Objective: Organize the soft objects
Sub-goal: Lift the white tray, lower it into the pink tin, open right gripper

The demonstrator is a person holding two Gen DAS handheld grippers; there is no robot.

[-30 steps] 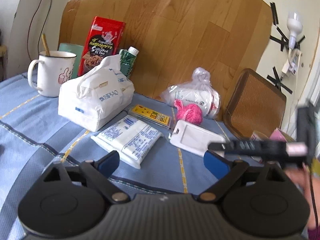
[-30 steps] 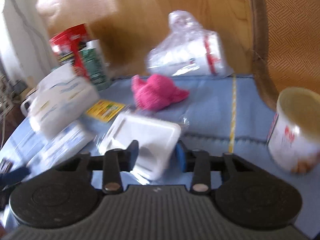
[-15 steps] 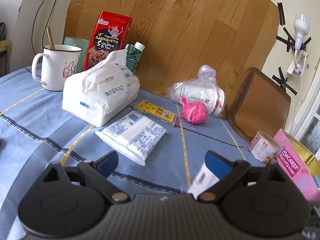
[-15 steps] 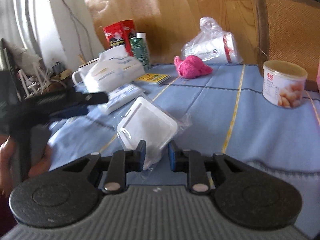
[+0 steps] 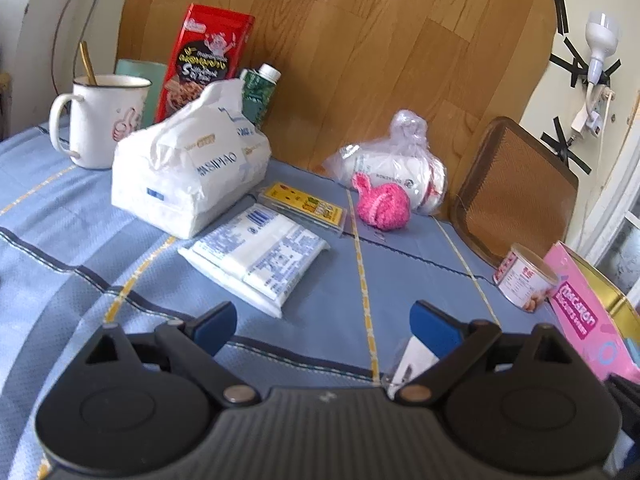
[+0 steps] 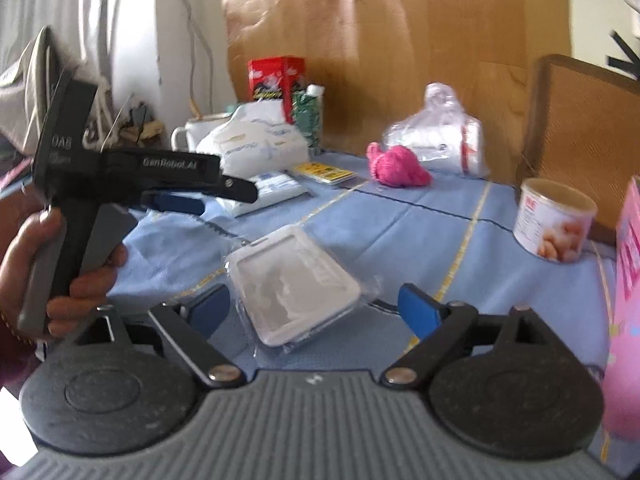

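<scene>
Left wrist: blue tablecloth (image 5: 320, 320), wood backboard (image 5: 380, 60).

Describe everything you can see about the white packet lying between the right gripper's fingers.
The white packet is a flat, rounded-corner rectangle of soft-looking white material sealed in clear crinkly plastic wrap. It lies on the blue tablecloth, turned at an angle, near the table's front. The right gripper is open around it, fingers apart on either side and not touching it. A sliver of it shows in the left wrist view.

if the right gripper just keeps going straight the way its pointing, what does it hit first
Most likely the white packaged mask, lying on the blue tablecloth directly between the right gripper's open fingers. Depth is hard to judge, but nothing else sits nearer.
</scene>
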